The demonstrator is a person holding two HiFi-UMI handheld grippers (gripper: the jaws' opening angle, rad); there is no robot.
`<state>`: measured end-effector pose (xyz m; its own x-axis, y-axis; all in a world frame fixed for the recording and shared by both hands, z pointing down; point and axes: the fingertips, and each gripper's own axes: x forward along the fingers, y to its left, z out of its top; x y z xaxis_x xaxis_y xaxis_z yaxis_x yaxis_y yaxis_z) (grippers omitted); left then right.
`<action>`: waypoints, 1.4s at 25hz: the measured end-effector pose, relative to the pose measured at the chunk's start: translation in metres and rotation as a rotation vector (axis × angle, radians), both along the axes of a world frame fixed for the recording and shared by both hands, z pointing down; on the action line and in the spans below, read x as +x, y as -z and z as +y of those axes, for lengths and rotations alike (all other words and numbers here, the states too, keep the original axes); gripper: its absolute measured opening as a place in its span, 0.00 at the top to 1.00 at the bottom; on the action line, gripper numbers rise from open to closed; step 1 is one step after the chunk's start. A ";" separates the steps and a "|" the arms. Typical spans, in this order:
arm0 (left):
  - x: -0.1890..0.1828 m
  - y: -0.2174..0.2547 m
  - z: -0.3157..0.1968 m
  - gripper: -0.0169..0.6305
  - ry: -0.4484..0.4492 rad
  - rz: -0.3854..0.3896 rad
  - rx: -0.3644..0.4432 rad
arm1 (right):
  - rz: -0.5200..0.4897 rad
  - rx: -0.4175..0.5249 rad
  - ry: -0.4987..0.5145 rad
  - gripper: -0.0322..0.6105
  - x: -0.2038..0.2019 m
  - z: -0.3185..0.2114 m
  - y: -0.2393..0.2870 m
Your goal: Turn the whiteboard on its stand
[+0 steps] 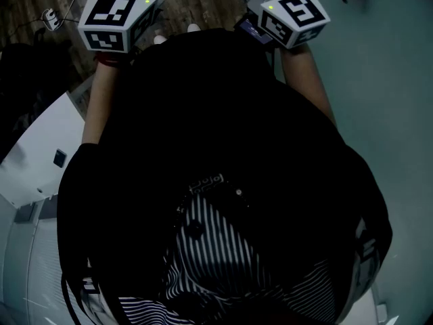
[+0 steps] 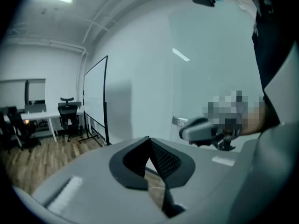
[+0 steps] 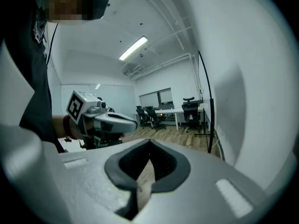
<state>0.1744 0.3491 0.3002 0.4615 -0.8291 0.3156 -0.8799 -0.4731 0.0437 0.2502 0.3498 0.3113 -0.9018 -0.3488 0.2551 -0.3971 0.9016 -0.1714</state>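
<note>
**Holding both tongs shut, whiteboard well off**

Left tongs (image 2: 149, 140) are closed tip to tip with nothing between them. Right tongs (image 3: 149, 143) are the same, closed and empty. Both are held up in front of the person's chest, near each other and pointing out into the room. Head view mostly shows a dark shirt, with the two marker cubes at the top edge.

Whiteboard (image 2: 95, 101) stands upright on its stand (image 2: 106, 125) on the wood floor (image 2: 37, 160), close beside the pale wall (image 2: 140, 87). It is well apart from both tongs. Right gripper view shows it nearly edge-on. Chairs (image 2: 67, 113) sit further back. Task not started, no contact yet.

Handling, as a guess: a big stiff flat panel, likely light for its size but awkward to swing. The writing face looks smooth, so pads would probably slip on it. Better to take the dark frame edge, on a side and away from the pivot, for leverage. Tongs would need to open to pinch the frame, or could push the edge while closed. Can't tell whether the stand has wheels; if so, it may roll or skid rather than let the board turn, so one tong bracing the stand could help. Pivot and lock not visible from here.
</note>
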 end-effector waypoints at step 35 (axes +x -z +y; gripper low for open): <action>-0.143 -0.019 -0.166 0.98 -0.086 0.127 -0.080 | 0.089 -0.149 -0.124 0.95 -0.126 -0.183 -0.034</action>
